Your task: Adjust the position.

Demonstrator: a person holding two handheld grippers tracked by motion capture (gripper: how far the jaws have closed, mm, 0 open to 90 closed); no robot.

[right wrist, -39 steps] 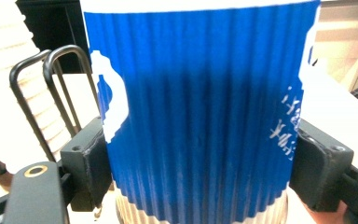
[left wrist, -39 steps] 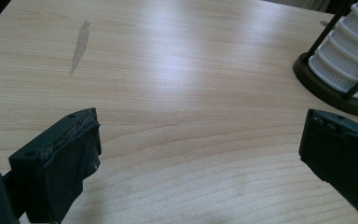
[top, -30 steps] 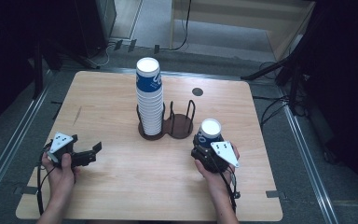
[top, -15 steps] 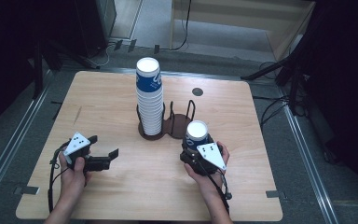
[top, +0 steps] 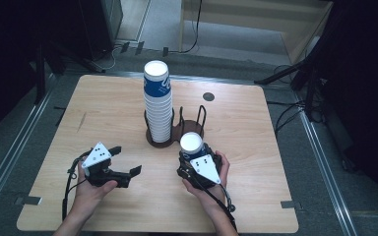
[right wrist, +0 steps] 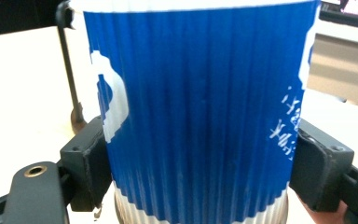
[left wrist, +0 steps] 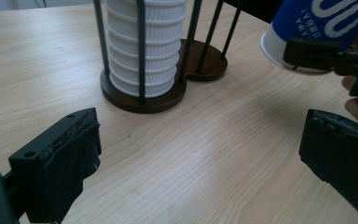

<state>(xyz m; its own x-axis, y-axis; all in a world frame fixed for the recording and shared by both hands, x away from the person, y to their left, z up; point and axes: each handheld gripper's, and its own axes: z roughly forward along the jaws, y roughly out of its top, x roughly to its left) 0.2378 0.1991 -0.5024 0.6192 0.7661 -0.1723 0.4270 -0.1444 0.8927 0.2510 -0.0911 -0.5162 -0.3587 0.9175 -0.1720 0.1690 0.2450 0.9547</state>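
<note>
We held one blue cup [top: 192, 143] in our right gripper [top: 197, 164]. Its two black jaws were squeezed on the sides of the cup, and the cup hung upside down, with its white bottom on top. It was up off the table [top: 275, 147], just in front of the empty side of the dark wooden cup holder [top: 191, 127]. The other side of the holder had a tall stack of cups [top: 158, 105] inside its thin black rods.

Our left gripper [top: 124, 174] was near the front of the table, well apart from the stack. Its jaws were wide open and had nothing in them. In the left gripper view we saw the blue cup [left wrist: 314, 28] off to the right, and the stack [left wrist: 142, 46] straight ahead.

We thought a few things could go wrong. The cup is paper, so a hard squeeze could crush it. A loose squeeze could let it slip and fall. If we lowered it crooked, its rim could catch on a rod and tip. A bump from a gripper could also knock the tall stack over.
</note>
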